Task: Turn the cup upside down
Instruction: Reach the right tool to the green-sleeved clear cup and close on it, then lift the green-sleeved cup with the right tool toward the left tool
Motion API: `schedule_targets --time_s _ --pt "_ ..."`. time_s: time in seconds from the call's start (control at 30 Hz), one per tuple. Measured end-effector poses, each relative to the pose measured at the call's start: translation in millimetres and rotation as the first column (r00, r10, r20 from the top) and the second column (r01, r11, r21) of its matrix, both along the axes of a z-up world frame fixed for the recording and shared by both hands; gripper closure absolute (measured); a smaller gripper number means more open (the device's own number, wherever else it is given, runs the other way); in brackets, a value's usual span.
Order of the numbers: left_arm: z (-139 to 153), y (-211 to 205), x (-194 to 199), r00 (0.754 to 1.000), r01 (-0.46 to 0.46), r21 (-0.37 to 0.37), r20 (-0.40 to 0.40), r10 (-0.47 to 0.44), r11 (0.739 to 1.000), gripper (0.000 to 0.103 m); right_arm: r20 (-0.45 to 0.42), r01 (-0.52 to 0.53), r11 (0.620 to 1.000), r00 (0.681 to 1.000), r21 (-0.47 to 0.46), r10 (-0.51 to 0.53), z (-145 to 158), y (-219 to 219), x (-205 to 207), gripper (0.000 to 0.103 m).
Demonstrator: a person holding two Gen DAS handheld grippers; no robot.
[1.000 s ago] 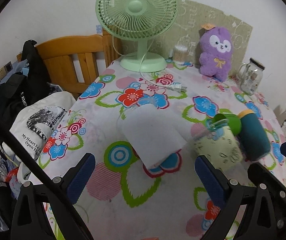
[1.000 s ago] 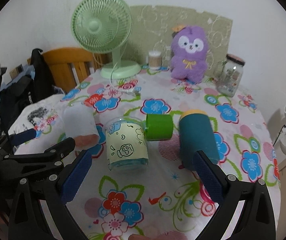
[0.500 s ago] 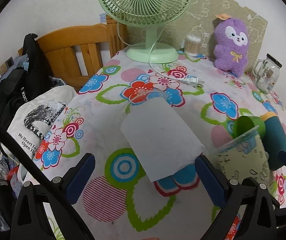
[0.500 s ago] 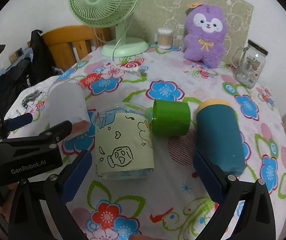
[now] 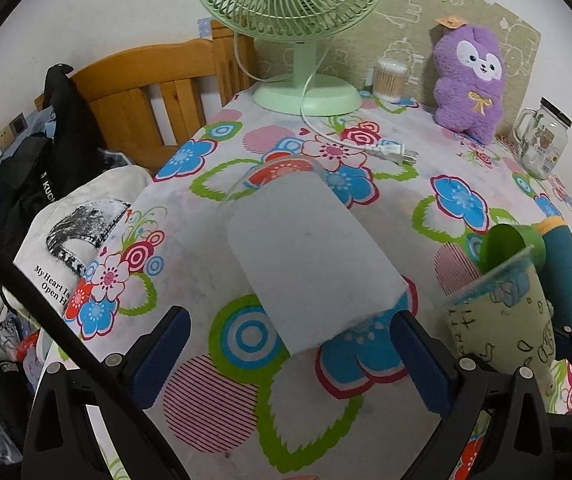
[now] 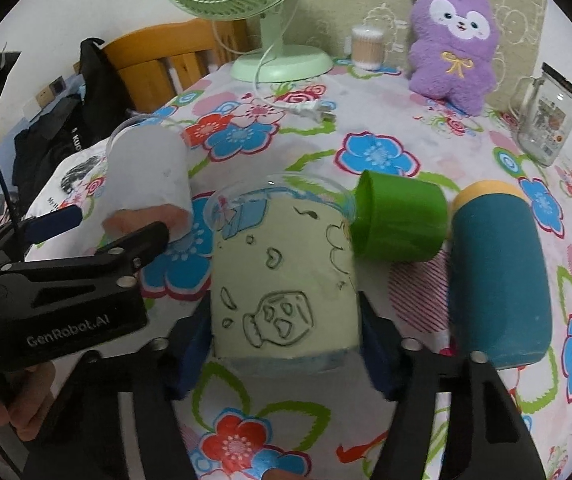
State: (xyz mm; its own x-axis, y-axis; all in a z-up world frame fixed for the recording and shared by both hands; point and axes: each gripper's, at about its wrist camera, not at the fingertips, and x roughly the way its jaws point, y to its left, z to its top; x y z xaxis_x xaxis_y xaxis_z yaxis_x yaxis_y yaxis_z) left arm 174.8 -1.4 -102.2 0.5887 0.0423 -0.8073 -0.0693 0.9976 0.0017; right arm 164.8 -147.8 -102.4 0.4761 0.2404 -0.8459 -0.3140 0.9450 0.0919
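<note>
Several cups lie on their sides on the floral tablecloth (image 5: 213,392). A frosted white cup (image 5: 310,256) lies with its base toward my left gripper (image 5: 290,356), whose jaws stand open on either side of that base. It also shows in the right wrist view (image 6: 147,168). A pale green cup with doodles (image 6: 281,280) lies between the fingers of my right gripper (image 6: 286,344), which are closed against its sides near the base. It also shows in the left wrist view (image 5: 502,312). A small green cup (image 6: 400,220) and a teal cup (image 6: 498,276) lie to its right.
A green desk fan (image 5: 298,20) stands at the back with its cord and plug (image 5: 390,152) on the cloth. A purple plush (image 5: 470,80), a cotton swab jar (image 5: 390,80) and a glass jar mug (image 5: 542,140) stand along the back. A wooden chair (image 5: 157,88) with clothes is left.
Both grippers have moved forward toward the cups. The right gripper has closed on the pale green doodle cup. The left gripper now straddles the frosted cup's base.
</note>
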Motion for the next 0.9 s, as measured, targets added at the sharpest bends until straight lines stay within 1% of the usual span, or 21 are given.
schedule_targets --time_s 0.13,0.43,0.67,0.9 --pt "3 0 -4 1.0 0.0 -0.004 0.004 0.0 1.0 0.002 0.015 0.003 1.0 1.0 -0.004 -0.003 2 0 -4 0.041" --pt "16 -2 -22 1.0 0.011 -0.006 0.026 -0.011 1.0 0.002 0.053 0.014 1.0 0.998 -0.01 -0.014 16 -7 -23 0.042" --pt "32 -10 -46 0.998 0.028 -0.007 0.058 -0.027 1.0 0.002 0.088 0.028 0.999 0.996 -0.015 -0.027 33 -16 -52 0.042" --pt "37 -19 -75 0.996 0.056 -0.018 0.071 -0.055 0.998 0.002 0.106 0.052 0.998 0.993 -0.028 -0.048 42 -26 -88 0.042"
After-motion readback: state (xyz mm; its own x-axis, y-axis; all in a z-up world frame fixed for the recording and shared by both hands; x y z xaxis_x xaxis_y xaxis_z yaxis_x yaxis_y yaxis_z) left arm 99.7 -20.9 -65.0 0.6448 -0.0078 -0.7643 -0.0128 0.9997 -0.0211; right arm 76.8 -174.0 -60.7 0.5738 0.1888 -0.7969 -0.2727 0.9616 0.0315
